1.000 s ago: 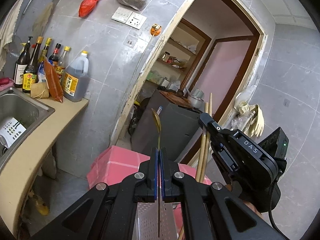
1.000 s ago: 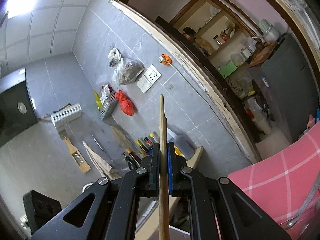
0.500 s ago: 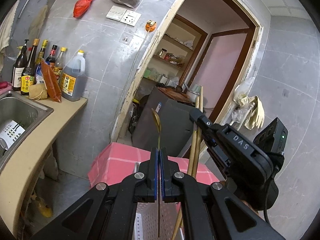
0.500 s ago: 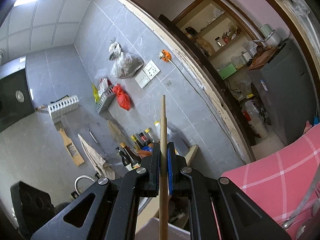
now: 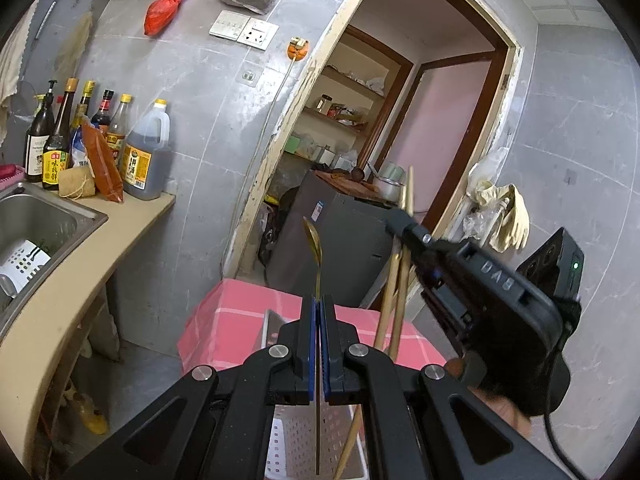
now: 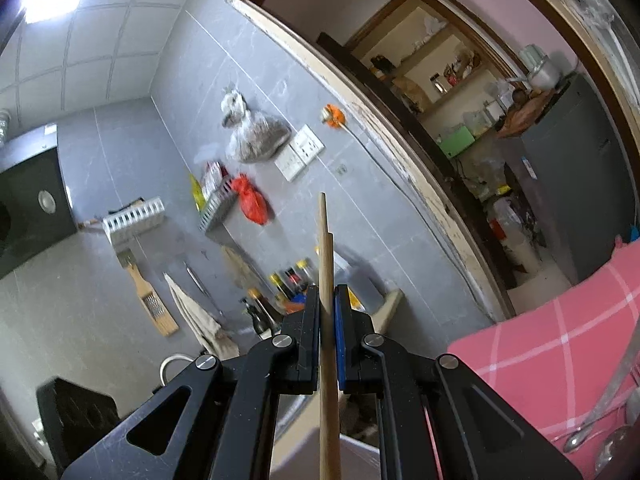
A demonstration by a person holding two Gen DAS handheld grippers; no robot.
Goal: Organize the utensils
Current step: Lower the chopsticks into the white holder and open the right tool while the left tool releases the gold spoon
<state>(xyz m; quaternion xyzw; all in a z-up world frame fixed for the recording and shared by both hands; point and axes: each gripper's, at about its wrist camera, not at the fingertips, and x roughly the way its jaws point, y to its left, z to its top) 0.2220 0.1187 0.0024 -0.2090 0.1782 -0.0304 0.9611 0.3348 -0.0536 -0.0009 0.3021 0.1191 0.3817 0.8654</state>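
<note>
Up in the air, the left gripper (image 5: 319, 304) pinches a gold spoon (image 5: 313, 240) upright, while the right gripper (image 6: 328, 300) clamps two wooden chopsticks (image 6: 326, 264) above the pink tablecloth (image 5: 236, 320).

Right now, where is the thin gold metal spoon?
The thin gold metal spoon stands upright, clamped in the left gripper, above the white perforated basket and left of the wooden chopsticks.
</note>
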